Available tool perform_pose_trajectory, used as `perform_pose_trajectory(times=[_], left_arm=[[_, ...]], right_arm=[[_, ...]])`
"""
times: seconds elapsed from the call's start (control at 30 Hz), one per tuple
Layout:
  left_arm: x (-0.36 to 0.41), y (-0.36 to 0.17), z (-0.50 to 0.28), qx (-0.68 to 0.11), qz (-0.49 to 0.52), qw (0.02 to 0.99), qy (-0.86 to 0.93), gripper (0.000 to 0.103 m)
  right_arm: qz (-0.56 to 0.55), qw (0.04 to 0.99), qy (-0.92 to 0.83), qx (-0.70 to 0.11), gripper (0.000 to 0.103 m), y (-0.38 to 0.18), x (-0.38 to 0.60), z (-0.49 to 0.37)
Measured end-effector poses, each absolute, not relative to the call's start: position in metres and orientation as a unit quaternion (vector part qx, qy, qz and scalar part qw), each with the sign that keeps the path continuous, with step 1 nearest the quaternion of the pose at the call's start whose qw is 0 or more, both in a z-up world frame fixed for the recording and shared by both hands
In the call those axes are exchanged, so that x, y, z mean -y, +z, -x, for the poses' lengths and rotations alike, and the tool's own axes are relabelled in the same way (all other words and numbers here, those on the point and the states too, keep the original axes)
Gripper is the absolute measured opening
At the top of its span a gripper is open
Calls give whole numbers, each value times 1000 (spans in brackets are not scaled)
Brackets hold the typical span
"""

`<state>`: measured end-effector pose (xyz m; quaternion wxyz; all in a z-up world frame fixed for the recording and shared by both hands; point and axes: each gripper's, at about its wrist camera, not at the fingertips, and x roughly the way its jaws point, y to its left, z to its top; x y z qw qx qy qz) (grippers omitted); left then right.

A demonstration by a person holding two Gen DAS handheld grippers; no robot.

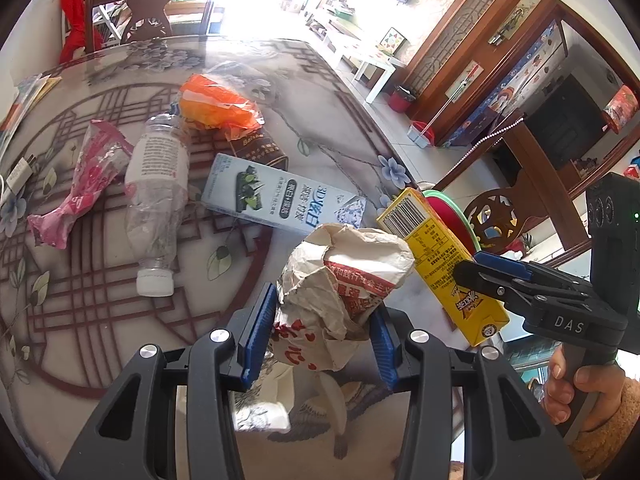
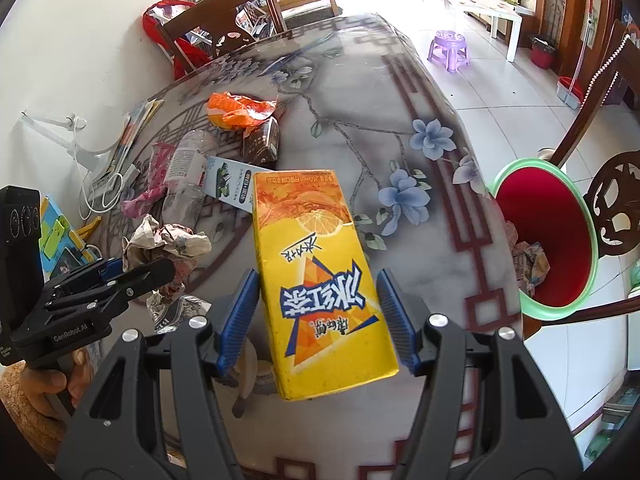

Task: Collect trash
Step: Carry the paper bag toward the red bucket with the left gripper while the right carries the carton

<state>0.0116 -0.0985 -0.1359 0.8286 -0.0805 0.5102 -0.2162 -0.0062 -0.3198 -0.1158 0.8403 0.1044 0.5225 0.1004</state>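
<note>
You've got a glossy table (image 2: 400,92) with a floral print and dark red lattice pattern. Trash sits in a cluster on its left half: orange wrapper (image 1: 218,104) farthest, a small dark brown carton (image 1: 260,150) touching its near edge, then a pale blue toothpaste box (image 1: 280,200) lying flat nearer you. Left of that box lies a clear plastic bottle (image 1: 156,196) on its side, white cap toward you. A pink wrapper (image 1: 80,184) lies just left of the bottle. Booklets (image 2: 136,128) rest at the far-left table edge, with a white charger and cable (image 2: 108,184) near them.
</note>
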Motion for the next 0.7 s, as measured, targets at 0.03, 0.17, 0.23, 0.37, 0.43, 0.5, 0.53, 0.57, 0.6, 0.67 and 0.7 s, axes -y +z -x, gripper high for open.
perform_pose_trajectory(times=[0.03,0.17,0.23,0.37,0.43,0.5,0.53,0.57,0.6,0.67,0.7], left_arm=[[101,-136,-12,-510,80,828,-216,42],[112,-137,-17,-512,77,827,-217,42],[119,-138,-19,-514,75,827,-218,42],[136,-138,-24,-517,71,824,-220,42],[144,-137,-26,-517,69,824,-222,42],[153,-136,-27,-517,66,824,-224,42],[158,-135,-28,-517,65,824,-224,42],[161,-135,-28,-517,64,824,-224,42],[165,-134,-28,-517,63,824,-223,42],[172,-134,-30,-518,61,824,-222,42],[176,-133,-30,-519,59,824,-221,42]], right_arm=[[-105,840,100,-523,59,-116,323,5],[-108,840,97,-524,59,-117,336,2],[-110,839,95,-524,59,-118,342,1],[-114,838,92,-525,59,-120,357,-3],[-116,838,91,-526,59,-122,365,-4],[-120,837,90,-526,59,-123,372,-6],[-122,837,90,-526,59,-123,377,-7],[-124,837,90,-525,59,-124,381,-8],[-126,837,90,-525,59,-124,385,-8],[-129,837,89,-524,59,-124,394,-10],[-130,838,88,-523,59,-125,398,-11]])
